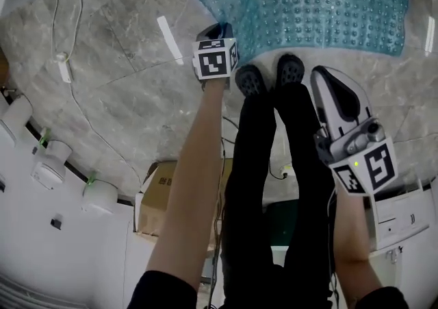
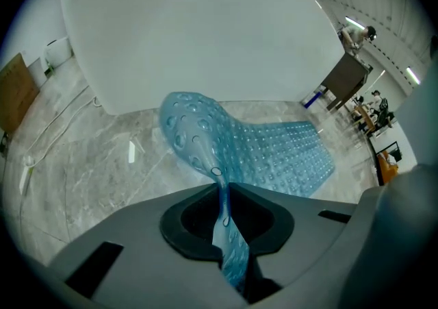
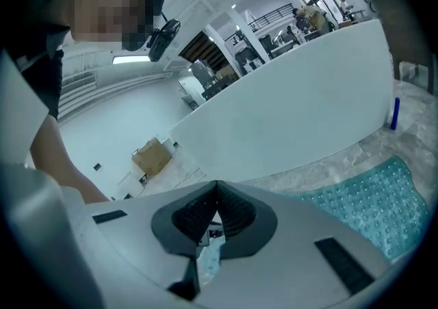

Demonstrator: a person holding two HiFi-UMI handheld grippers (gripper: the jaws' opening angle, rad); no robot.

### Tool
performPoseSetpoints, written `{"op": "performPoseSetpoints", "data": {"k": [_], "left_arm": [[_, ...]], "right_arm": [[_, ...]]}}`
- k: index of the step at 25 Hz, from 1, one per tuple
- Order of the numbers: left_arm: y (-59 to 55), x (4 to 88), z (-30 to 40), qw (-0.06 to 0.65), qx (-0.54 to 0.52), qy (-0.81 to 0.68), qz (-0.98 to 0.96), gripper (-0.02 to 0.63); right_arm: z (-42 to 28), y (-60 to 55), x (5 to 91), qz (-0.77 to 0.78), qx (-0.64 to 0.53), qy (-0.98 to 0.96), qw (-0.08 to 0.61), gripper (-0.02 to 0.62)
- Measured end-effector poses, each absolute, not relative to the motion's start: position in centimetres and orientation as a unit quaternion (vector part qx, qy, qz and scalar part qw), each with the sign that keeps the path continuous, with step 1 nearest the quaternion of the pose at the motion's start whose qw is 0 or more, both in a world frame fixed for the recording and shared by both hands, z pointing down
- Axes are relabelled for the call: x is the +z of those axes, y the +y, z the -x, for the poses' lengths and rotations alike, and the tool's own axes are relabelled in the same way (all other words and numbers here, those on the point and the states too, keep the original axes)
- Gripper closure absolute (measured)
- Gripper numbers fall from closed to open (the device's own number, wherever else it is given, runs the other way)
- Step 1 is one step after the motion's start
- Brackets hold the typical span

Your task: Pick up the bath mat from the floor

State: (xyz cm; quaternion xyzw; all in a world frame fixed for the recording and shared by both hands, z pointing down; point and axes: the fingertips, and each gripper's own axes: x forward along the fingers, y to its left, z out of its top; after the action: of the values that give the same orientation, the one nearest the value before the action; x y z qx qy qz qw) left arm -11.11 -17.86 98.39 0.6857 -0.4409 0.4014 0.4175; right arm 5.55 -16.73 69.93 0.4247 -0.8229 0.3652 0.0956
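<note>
The left tool [image 1: 217, 32] is pinching one corner of the bath mat [image 1: 308, 3]. In the left gripper view its jaws are pressed together on the blue, bubbled edge [image 2: 220, 188]. A strip of the bath mat [image 2: 274, 157] runs down between the pads. Just ahead of this tool the gripped corner curls up off the floor [image 2: 82, 164] in a rounded fold. The rest spreads away ahead and to the tool's right, lying flat on the grey marble. Beyond the far edge of the bath mat stands a white panel [image 2: 191, 27].

In the head view the left tool sits at the near left corner of the bath mat, with its marker cube [image 1: 215, 59] facing up. The person's two dark shoes [image 1: 250, 80] stand just to the right of this tool, close to the near edge of the bath mat.

The right tool [image 1: 327, 81] is held to the right of the person's legs and apart from the bath mat, its tip pointing towards it. In the right gripper view its ribbed pads [image 3: 215, 184] meet at the tips. From this tool the bath mat [image 3: 373, 205] lies low and to the right. A cardboard box [image 3: 152, 157] sits far off to its left.
</note>
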Motion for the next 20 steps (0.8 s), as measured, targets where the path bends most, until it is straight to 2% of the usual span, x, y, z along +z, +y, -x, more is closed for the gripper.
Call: {"op": "performPoseSetpoints", "data": {"k": [9, 20], "left_arm": [[-15.9, 84.3, 3.9, 0.453, 0.379, -0.409, -0.696, 0.561], [-14.3, 64.4, -5.8, 0.414, 0.346, -0.341, -0.770, 0.565]], "right_arm": [[-9.8, -17.3, 56.2, -0.445, 0.346, -0.823, 0.080, 0.583], [-18.4, -17.6, 39.8, -0.494, 0.287, -0.818, 0.064, 0.583]]}}
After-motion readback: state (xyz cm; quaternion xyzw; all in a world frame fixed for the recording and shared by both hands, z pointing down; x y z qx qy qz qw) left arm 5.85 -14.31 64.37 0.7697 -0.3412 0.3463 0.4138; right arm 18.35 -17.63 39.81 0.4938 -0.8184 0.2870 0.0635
